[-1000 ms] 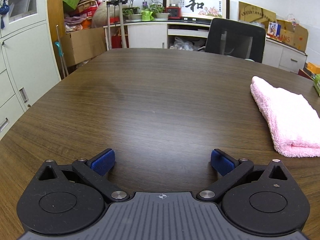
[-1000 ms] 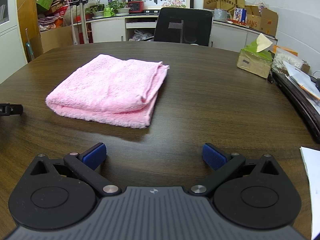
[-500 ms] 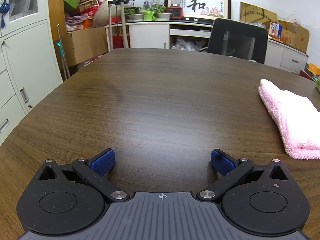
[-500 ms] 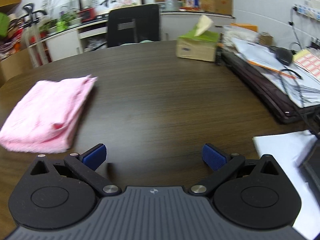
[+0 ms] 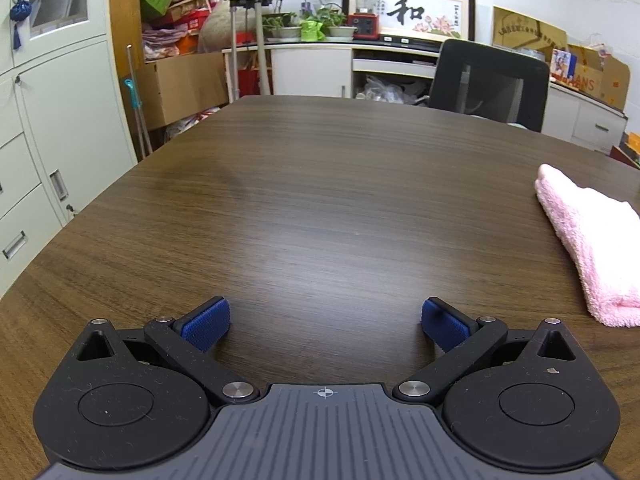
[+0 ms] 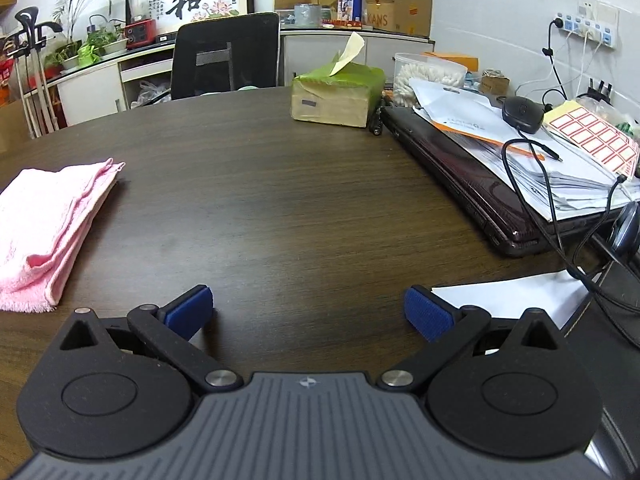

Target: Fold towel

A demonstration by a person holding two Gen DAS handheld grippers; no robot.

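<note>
A pink towel (image 5: 592,240) lies folded on the dark wood table (image 5: 320,208), at the right edge of the left wrist view. It also shows at the left edge of the right wrist view (image 6: 44,216). My left gripper (image 5: 325,324) is open and empty, low over bare table well left of the towel. My right gripper (image 6: 308,312) is open and empty, over bare table to the right of the towel. Neither gripper touches the towel.
A green tissue box (image 6: 338,96) stands at the table's far side. A dark laptop (image 6: 472,184) stacked with papers, a mouse (image 6: 522,109) and cables fills the right side. A white sheet (image 6: 512,296) lies near my right finger. A black chair (image 5: 486,84) stands behind the table.
Both grippers have drawn away from the towel: the right one swung right so the towel slid to its left edge, the left one shifted left. Both stayed open.
</note>
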